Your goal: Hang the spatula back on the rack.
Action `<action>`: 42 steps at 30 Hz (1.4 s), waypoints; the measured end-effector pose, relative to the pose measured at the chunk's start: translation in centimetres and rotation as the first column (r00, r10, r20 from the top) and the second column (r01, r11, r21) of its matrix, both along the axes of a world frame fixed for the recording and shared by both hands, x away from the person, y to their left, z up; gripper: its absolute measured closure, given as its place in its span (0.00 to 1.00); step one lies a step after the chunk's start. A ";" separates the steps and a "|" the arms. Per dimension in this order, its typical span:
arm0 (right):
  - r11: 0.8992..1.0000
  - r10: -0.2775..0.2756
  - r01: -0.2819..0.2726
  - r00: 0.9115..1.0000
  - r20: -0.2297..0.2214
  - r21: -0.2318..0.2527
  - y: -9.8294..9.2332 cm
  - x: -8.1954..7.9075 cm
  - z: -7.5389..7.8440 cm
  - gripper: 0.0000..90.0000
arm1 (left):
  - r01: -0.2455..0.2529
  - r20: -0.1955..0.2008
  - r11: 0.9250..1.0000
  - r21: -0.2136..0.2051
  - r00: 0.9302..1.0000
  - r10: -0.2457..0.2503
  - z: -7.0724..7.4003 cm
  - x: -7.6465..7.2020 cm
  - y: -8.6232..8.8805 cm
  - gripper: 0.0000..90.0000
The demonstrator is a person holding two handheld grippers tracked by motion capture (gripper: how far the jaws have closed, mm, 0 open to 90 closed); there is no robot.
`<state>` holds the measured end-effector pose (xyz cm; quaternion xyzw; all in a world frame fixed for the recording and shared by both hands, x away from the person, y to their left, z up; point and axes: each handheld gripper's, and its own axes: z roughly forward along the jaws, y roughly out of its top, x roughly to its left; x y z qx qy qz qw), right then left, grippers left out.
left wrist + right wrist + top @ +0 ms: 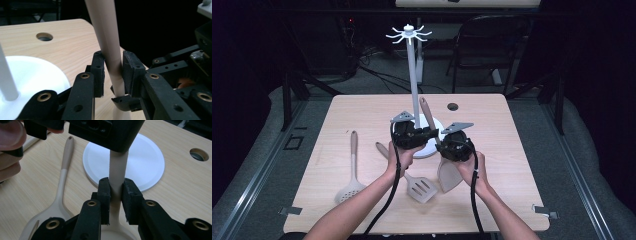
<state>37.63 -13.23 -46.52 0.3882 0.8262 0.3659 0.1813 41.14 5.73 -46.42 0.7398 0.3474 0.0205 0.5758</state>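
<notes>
A beige spoon stands tilted over the table, its handle (426,111) up and its bowl (449,176) low near the front. My left gripper (428,134) is shut on the handle (105,30) partway up, both pads (132,71) pressed against it. My right gripper (444,150) is shut on the same handle (117,165) lower down, just above the bowl. Behind them is a white stand with a round base (435,126), a thin pole (414,80) and a ring of hooks (408,34) on top. The left gripper's body (105,130) hides the upper handle in the right gripper view.
A beige slotted spoon (352,172) lies on the table at the left. A slotted turner (419,187) lies at the front, between the forearms; its handle (65,157) lies beside the stand's base (147,162). A cable hole (453,106) is near the far edge. A chair (487,45) stands beyond.
</notes>
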 end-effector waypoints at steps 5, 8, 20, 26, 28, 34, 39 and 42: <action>1.000 0.007 -0.007 1.000 0.015 0.021 -0.5 -0.2 0.4 0.85 | 0.032 -0.005 0.999 -0.023 0.999 -0.032 0.6 0.0 -0.2 0.84; 0.999 0.013 -0.015 0.999 0.031 0.052 -0.9 -0.5 0.8 0.80 | 0.061 -0.002 0.998 -0.026 0.998 -0.062 1.0 0.0 -0.5 0.85; 0.997 0.005 -0.007 1.000 0.023 0.076 -3.1 -1.2 0.6 0.42 | 0.092 0.056 0.996 0.020 0.994 -0.093 2.8 0.2 -0.3 0.85; 0.997 0.009 -0.010 1.000 0.010 0.073 -4.0 -1.0 0.2 0.24 | 0.089 0.089 0.995 0.054 0.992 -0.094 3.6 0.6 -0.2 0.85; 0.997 0.015 -0.015 1.000 0.008 0.075 -4.0 -1.0 0.2 0.22 | 0.089 0.096 0.994 0.057 0.991 -0.094 3.8 0.7 -0.2 0.85; 0.997 0.032 -0.031 0.999 -0.014 0.066 -4.3 -0.8 -0.4 0.09 | 0.080 0.113 0.993 0.082 0.990 -0.089 4.5 1.3 -0.1 0.85; 0.998 0.027 -0.025 0.999 -0.043 0.053 -4.4 -0.4 -0.9 0.05 | 0.076 0.123 0.993 0.086 0.989 -0.087 5.1 1.8 0.1 0.85; 0.998 0.023 -0.021 0.999 -0.044 0.057 -4.4 -0.3 -1.1 0.04 | 0.070 0.134 0.994 0.087 0.988 -0.082 5.5 2.1 0.2 0.85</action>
